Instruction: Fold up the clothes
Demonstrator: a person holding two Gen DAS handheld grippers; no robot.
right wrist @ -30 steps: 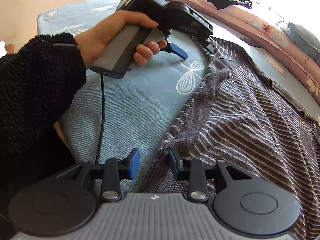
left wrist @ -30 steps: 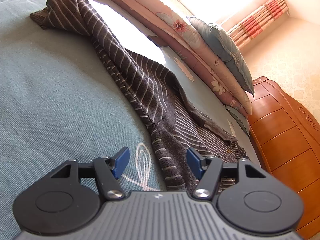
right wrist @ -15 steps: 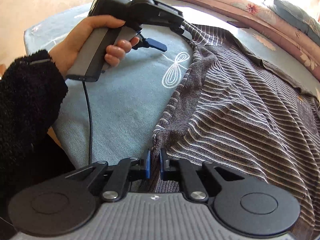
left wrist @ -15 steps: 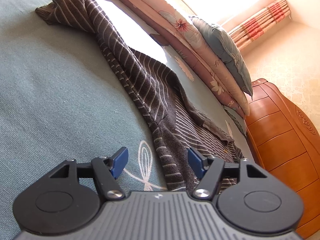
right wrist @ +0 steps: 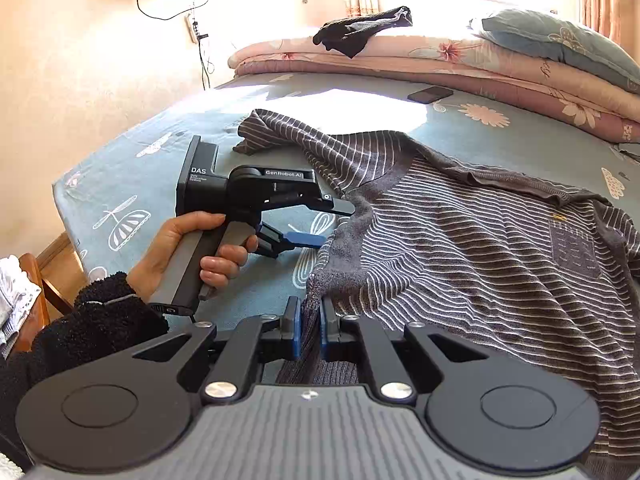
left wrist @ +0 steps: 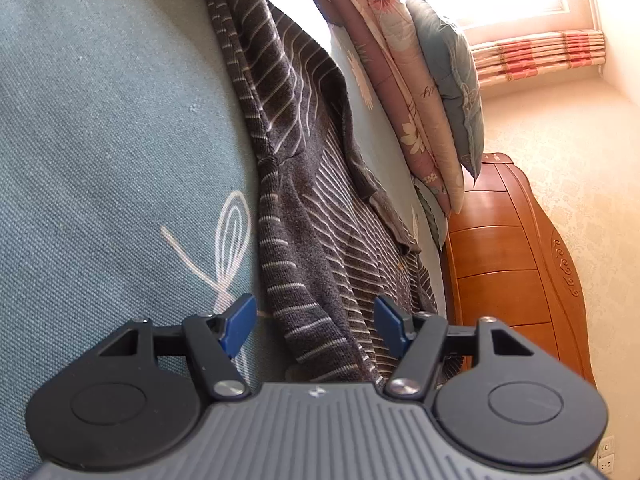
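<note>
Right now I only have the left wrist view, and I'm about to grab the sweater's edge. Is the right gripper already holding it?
Observer: Yes. The right gripper has just been closing, and its fingers now pinch the striped sweater at its near edge.
Operator: Is anything else lying near the sweater?
Observer: A dark phone lies on the bedsheet beyond the sweater, apart from it.
Operator: And on the folded quilts?
Observer: A black garment is draped on top of them.
</note>
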